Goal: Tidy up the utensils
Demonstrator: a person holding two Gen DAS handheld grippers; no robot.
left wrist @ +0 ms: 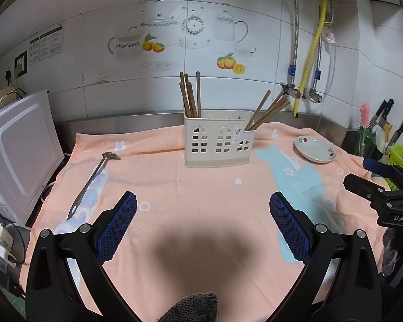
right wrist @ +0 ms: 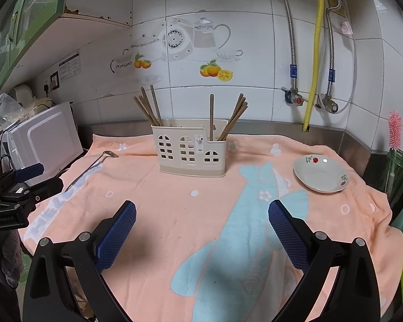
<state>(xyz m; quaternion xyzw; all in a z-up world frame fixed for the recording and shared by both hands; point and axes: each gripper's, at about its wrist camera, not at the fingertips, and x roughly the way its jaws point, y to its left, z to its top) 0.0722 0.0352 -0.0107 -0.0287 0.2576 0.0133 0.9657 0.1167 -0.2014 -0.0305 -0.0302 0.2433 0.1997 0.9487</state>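
Note:
A cream utensil holder [left wrist: 218, 141] [right wrist: 190, 151] stands at the back of the peach towel [left wrist: 196, 187] [right wrist: 174, 209]. Wooden chopsticks [left wrist: 190, 96] [right wrist: 147, 107] stand in its left compartment, and more chopsticks [left wrist: 268, 110] [right wrist: 233, 118] lean in its right one. A metal spoon [left wrist: 92, 179] [right wrist: 94, 162] lies on the towel at the left. My left gripper [left wrist: 202, 209] [right wrist: 27, 177] hovers open over the towel's near part, empty. My right gripper [right wrist: 201, 214] [left wrist: 368, 177] is open and empty too, off to the right.
A small white dish [left wrist: 315, 149] [right wrist: 321, 173] with red flowers sits at the right of the towel. A white appliance [left wrist: 16, 145] [right wrist: 44, 139] stands at the left edge. Knives [left wrist: 389, 120], a pink brush [right wrist: 395, 128] and a green rack [left wrist: 401, 158] crowd the right side. Pipes [right wrist: 313, 61] run down the tiled wall.

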